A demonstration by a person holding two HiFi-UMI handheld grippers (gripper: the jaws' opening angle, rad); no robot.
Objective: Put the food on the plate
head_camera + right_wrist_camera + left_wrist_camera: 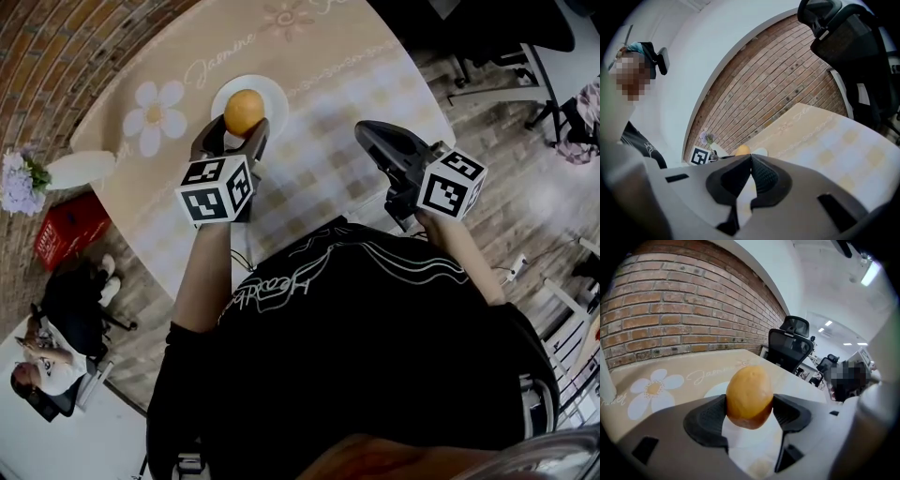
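An orange-yellow fruit (244, 112) is clamped between the jaws of my left gripper (232, 137), held over the white plate (273, 95) on the table. In the left gripper view the fruit (749, 396) fills the gap between the black pads (705, 425), with the plate (750, 439) below it. My right gripper (375, 141) hovers to the right over the checked cloth, shut with nothing in it; in the right gripper view its jaws (750, 176) meet at the tips. The fruit (742, 150) shows small beyond them.
The table (375, 75) carries a beige cloth with daisy prints (155, 117). A small flower vase (19, 183) and a red crate (70, 230) stand by the brick wall at left. Office chairs (497, 47) stand at top right. A person sits at the lower left (42, 366).
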